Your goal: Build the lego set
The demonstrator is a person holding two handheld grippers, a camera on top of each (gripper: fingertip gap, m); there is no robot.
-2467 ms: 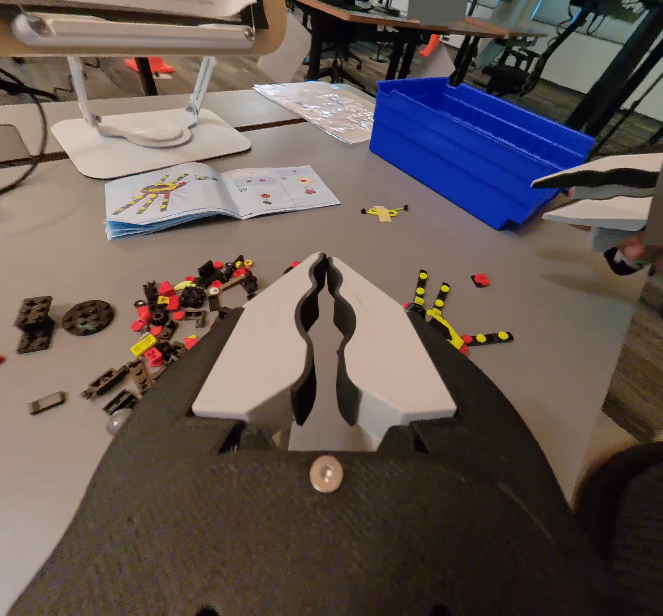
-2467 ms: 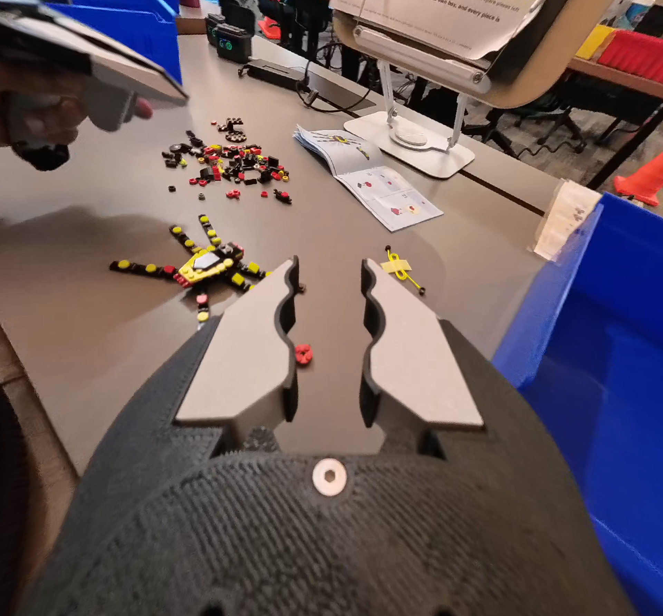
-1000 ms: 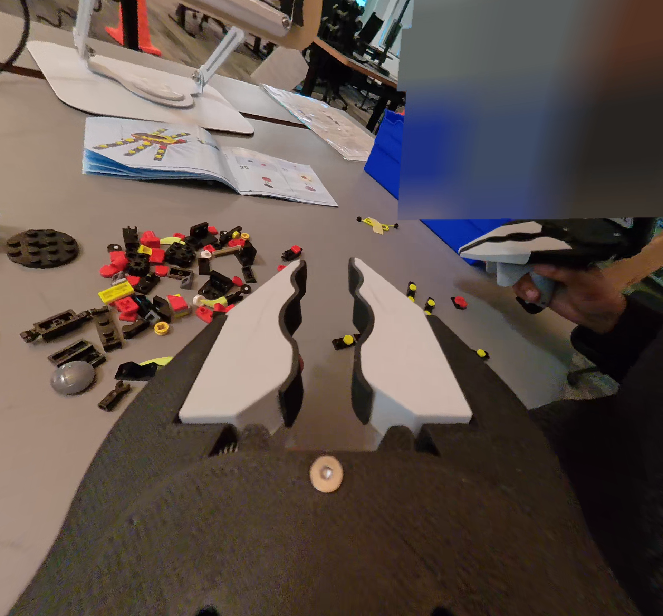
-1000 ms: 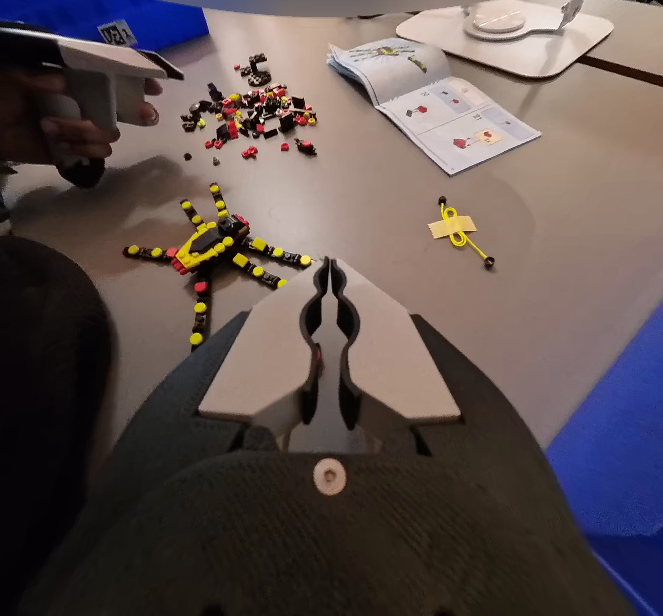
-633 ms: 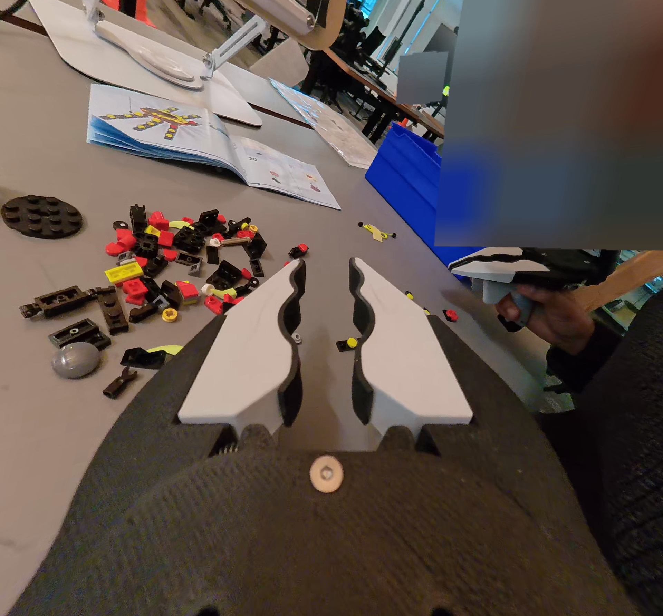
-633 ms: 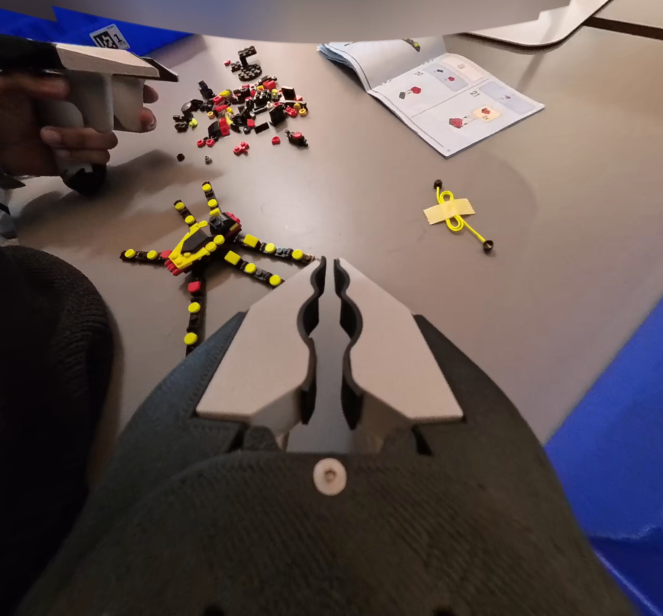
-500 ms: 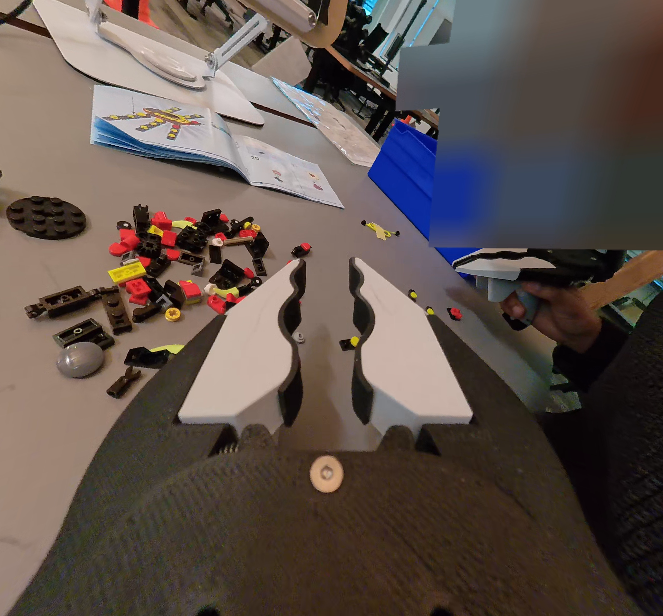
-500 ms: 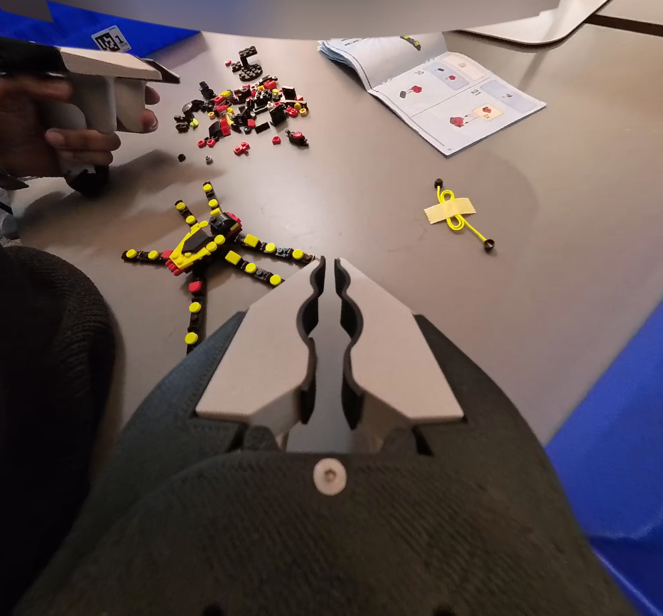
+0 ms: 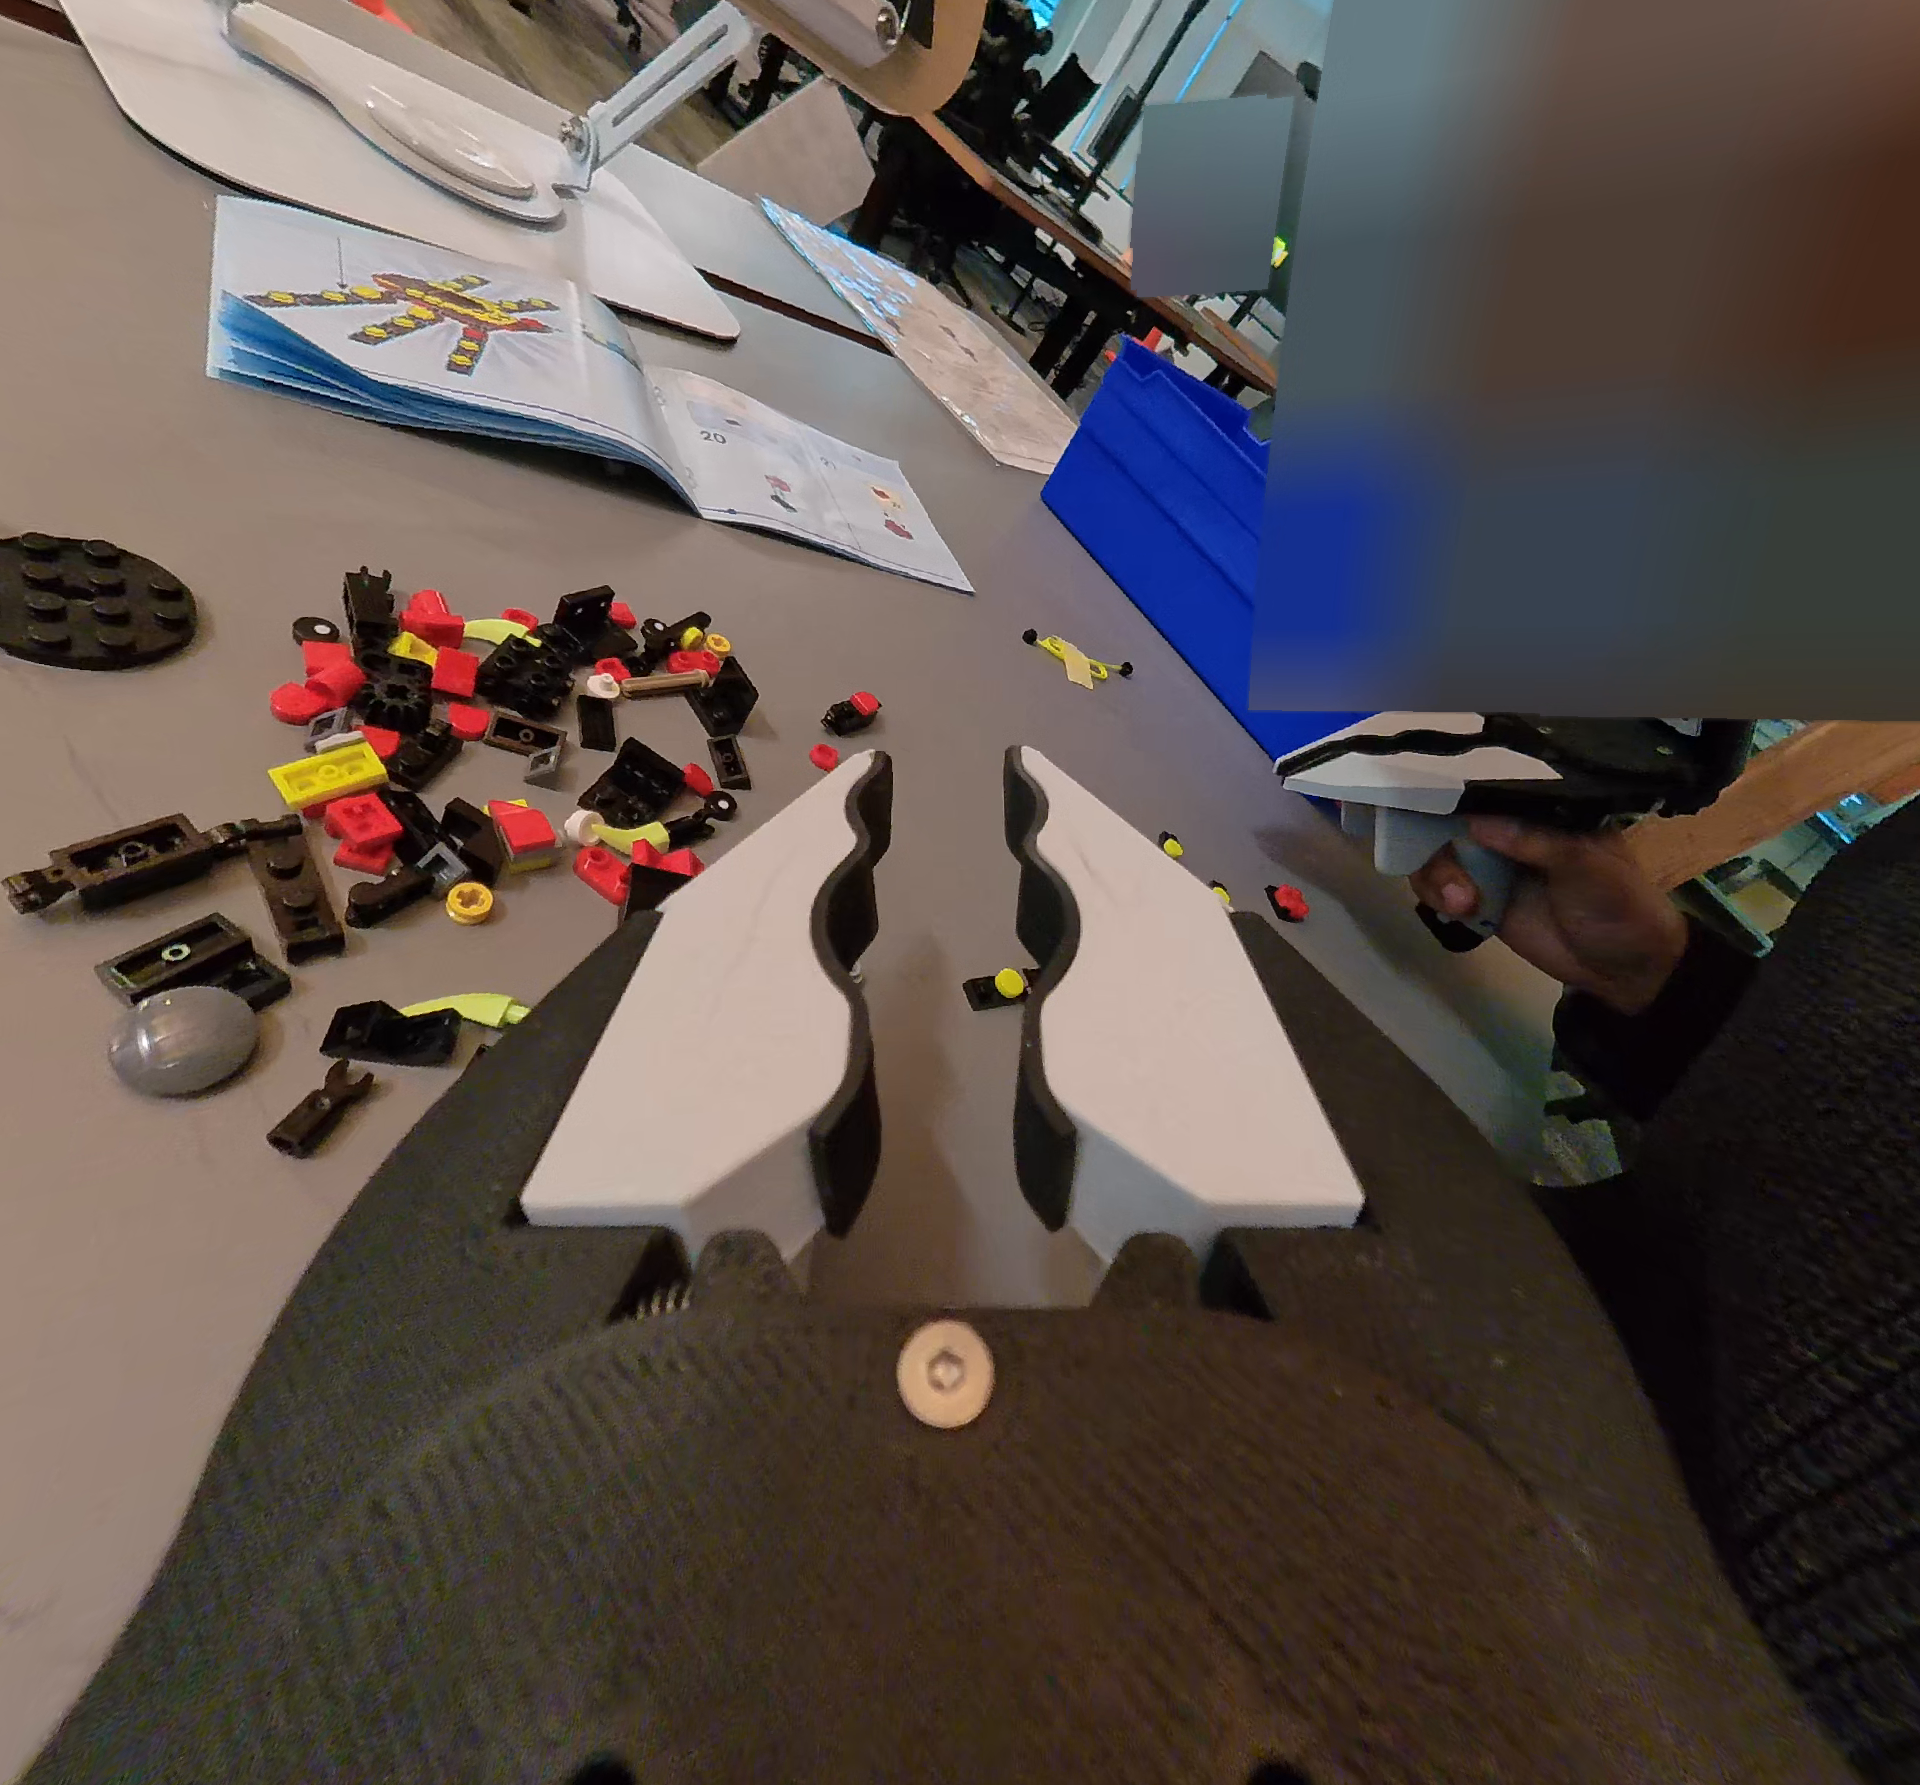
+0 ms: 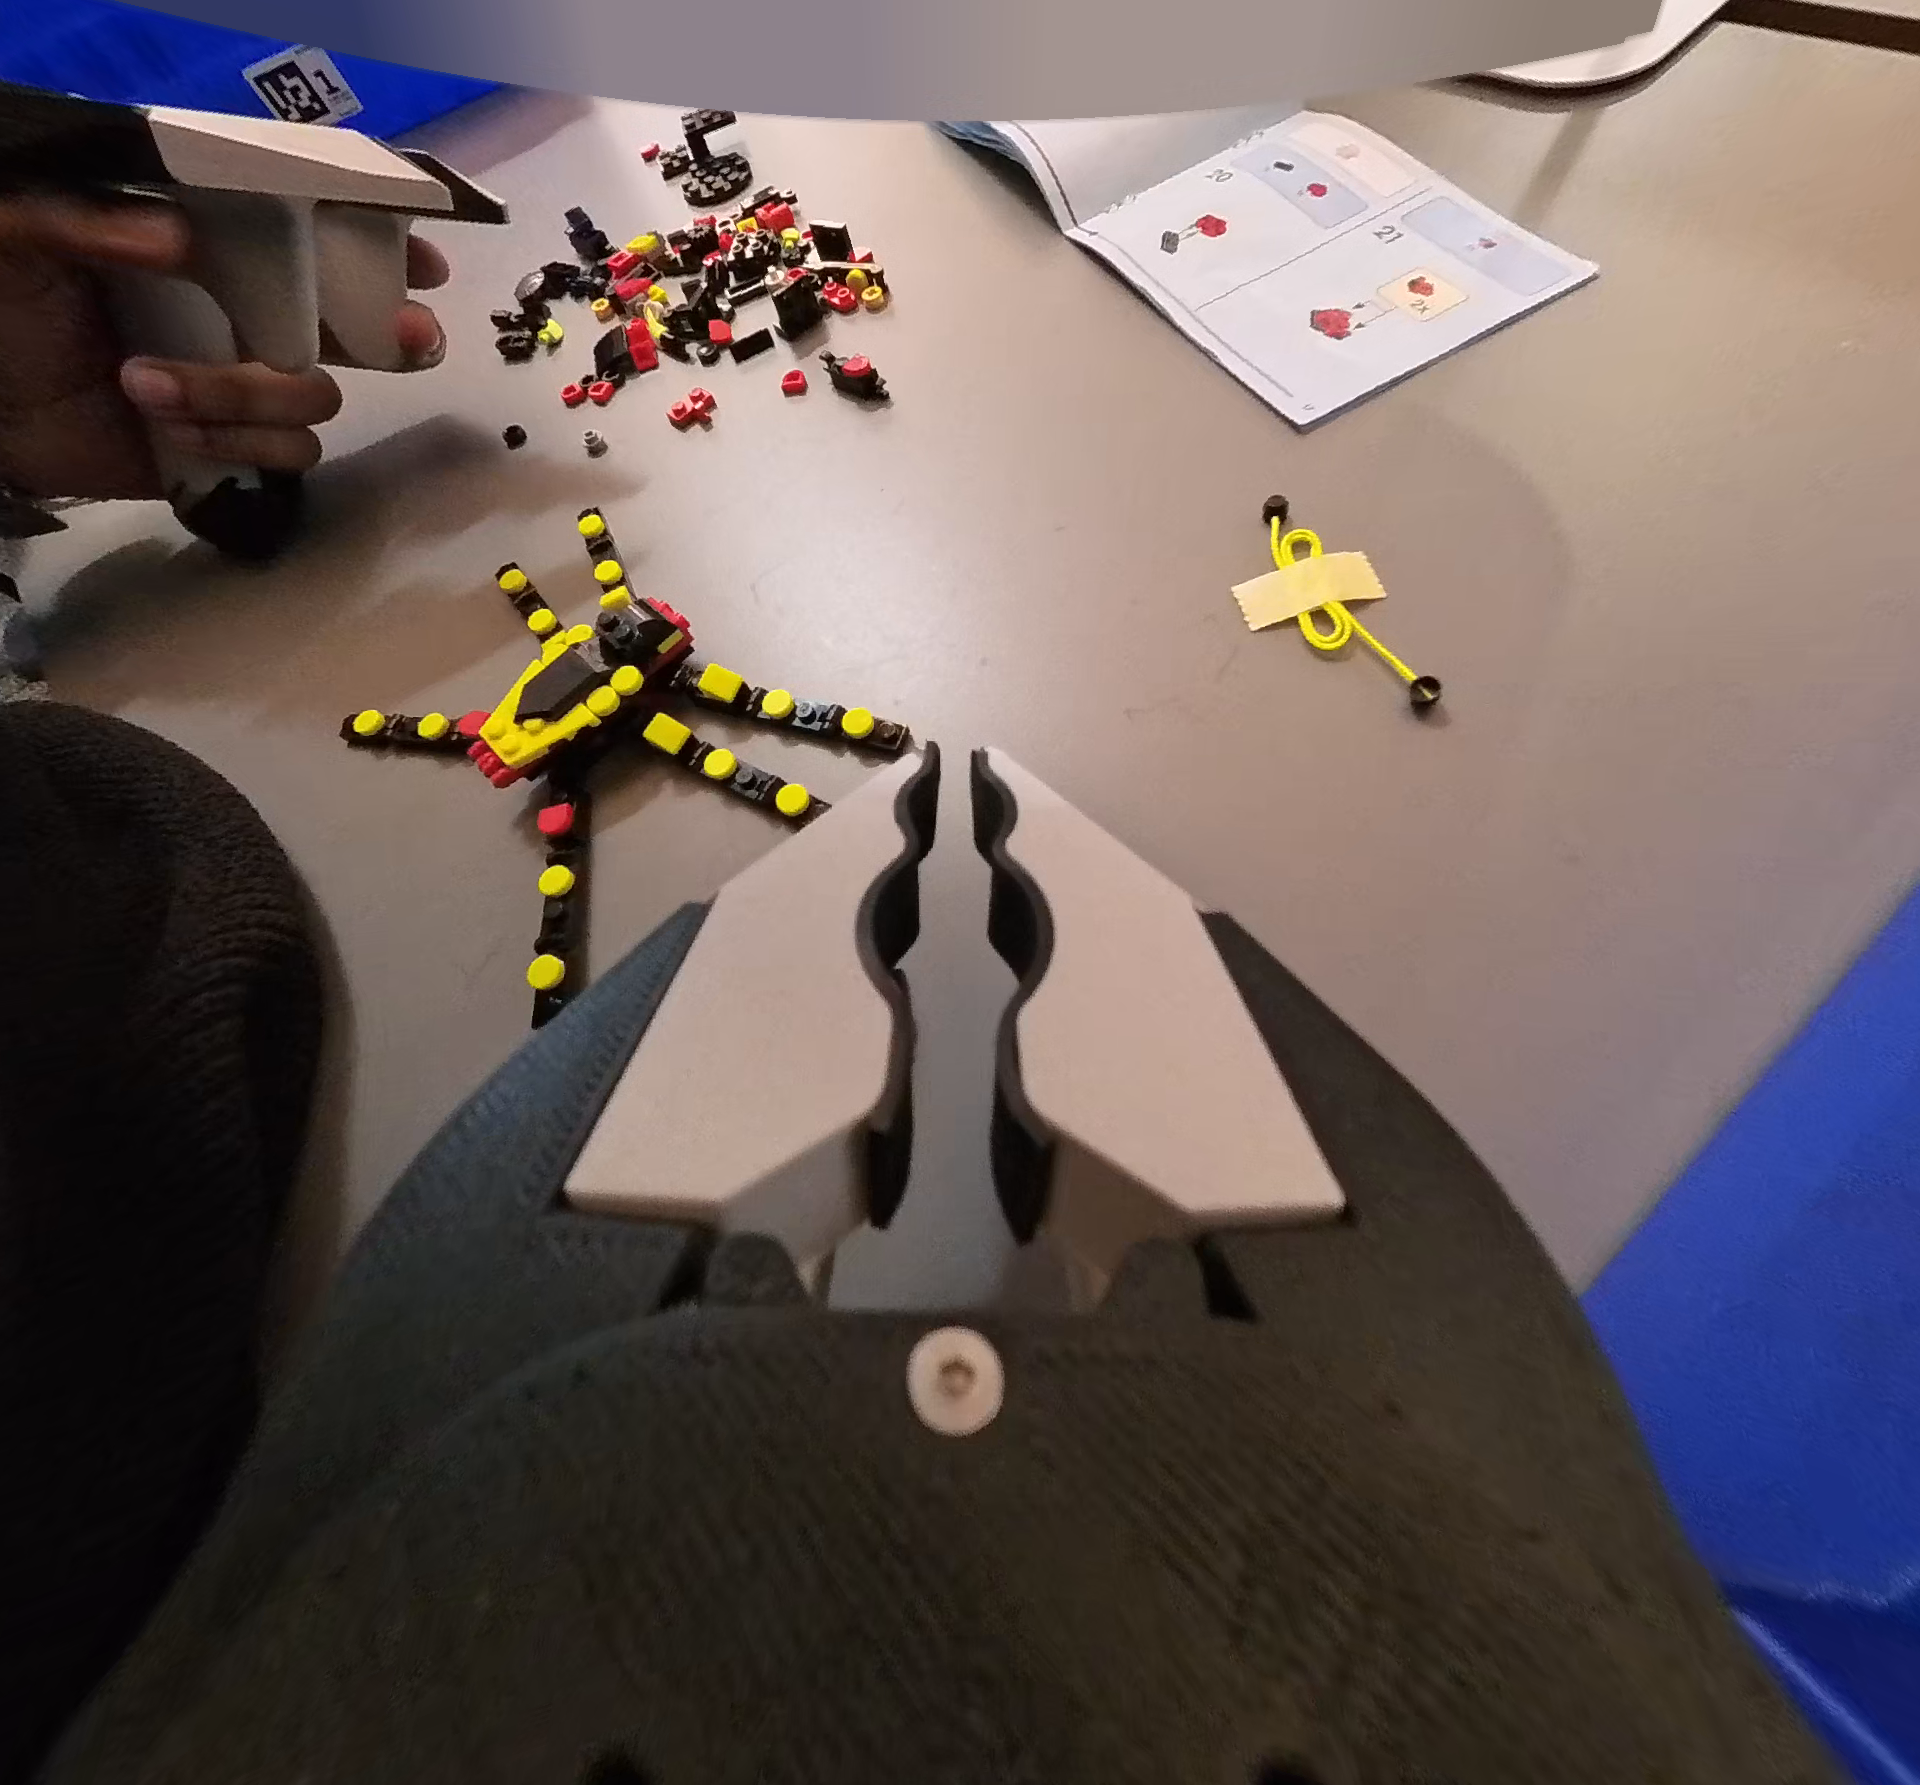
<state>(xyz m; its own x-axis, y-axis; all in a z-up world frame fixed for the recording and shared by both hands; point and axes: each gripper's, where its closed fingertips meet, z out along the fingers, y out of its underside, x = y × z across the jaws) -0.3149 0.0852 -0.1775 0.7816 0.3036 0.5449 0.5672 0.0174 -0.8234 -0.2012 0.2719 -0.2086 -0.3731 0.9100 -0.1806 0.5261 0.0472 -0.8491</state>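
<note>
A black, yellow and red spider model (image 10: 582, 696) lies flat on the grey table, legs spread. My right gripper (image 10: 953, 750) hovers just right of its nearest legs, jaws almost together with only a thin slit and nothing seen between them. It also shows in the left wrist view (image 9: 1294, 769). My left gripper (image 9: 945, 756) is open and empty, low over the table just right of the loose lego pile (image 9: 468, 748). One black and yellow leg tip (image 9: 1003, 985) shows between its fingers; the rest of the model is hidden there. A small red piece (image 9: 1286, 899) lies below the right gripper.
An open instruction booklet (image 9: 520, 353) lies behind the pile, with a white stand base (image 9: 343, 83) beyond it. A taped yellow string (image 10: 1320, 592) lies at mid-table. A blue bin (image 10: 1818, 1216) stands on the right. A black round plate (image 9: 88, 597) and a grey egg-shaped piece (image 9: 185, 1039) lie left. The grippers' ends are close to 25 cm from one another. To the grey egg-shaped piece (image 9: 185, 1039): left tips about 12 cm, right tips about 35 cm.
Since 2.5 s ago my left gripper has opened and swung left toward the pile. My right gripper has closed and drawn back above the model. In the last half second almost nothing has moved.
</note>
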